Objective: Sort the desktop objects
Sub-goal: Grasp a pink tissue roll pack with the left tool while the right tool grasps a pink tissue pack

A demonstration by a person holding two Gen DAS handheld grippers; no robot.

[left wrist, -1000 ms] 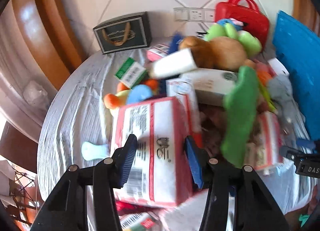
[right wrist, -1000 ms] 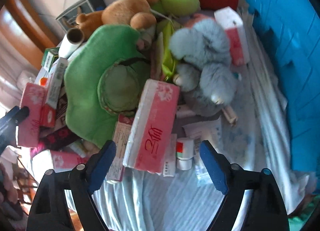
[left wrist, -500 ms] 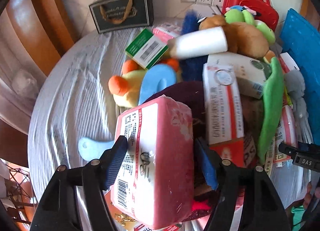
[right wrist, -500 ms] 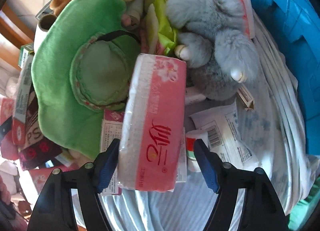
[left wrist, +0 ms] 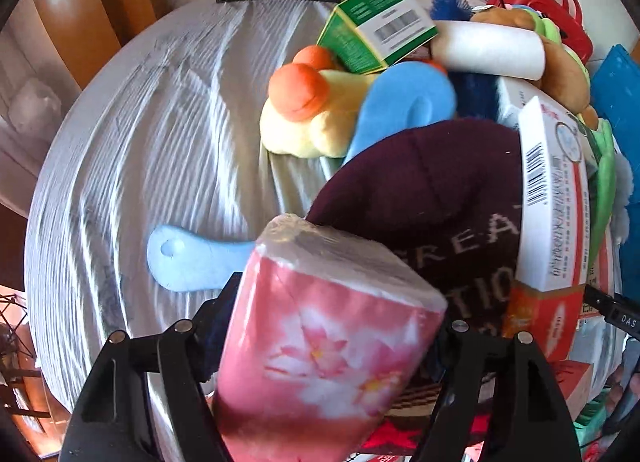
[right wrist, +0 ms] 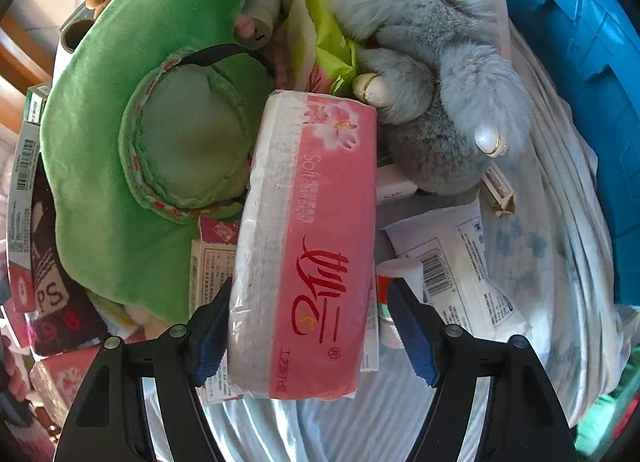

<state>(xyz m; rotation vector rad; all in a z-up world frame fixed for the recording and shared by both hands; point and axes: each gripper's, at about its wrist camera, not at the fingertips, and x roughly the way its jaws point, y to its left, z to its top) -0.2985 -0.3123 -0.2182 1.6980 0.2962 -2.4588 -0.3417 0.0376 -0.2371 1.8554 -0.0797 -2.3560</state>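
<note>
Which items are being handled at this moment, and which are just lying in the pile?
In hand:
- left hand-held gripper, shut on a pink tissue pack
- right hand-held gripper, around a second tissue pack, one finger apart from it

Lying about:
- green hat
- grey plush
- maroon beanie
- blue spoon
- green box

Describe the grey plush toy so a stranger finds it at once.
Start at the blue crate on the right. Against it lies the grey plush toy, beside the green plush hat. It alone has long shaggy grey fur.
</note>
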